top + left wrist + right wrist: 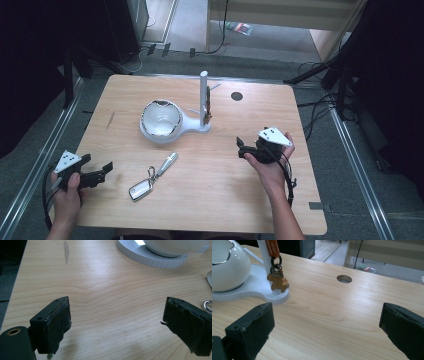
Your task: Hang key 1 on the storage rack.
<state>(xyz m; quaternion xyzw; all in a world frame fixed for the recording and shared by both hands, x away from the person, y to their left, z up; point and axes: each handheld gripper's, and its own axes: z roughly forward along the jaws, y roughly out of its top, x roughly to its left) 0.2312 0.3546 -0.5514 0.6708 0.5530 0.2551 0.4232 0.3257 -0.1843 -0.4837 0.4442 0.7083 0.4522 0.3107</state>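
Observation:
A silver car key on a key ring lies on the wooden table near its front left. Behind it a white bowl rests in a white stand with an upright post. An orange strap with a brown bear charm hangs on that post. My left gripper is held at the table's left front edge, open, with bare wood between its pads. My right gripper is held right of centre, open and pointing toward the stand, with nothing between its pads.
A round cable hole sits in the table's back right part. Metal rails run along both sides of the table on the floor. Cables and dark stands crowd the floor behind and to the right.

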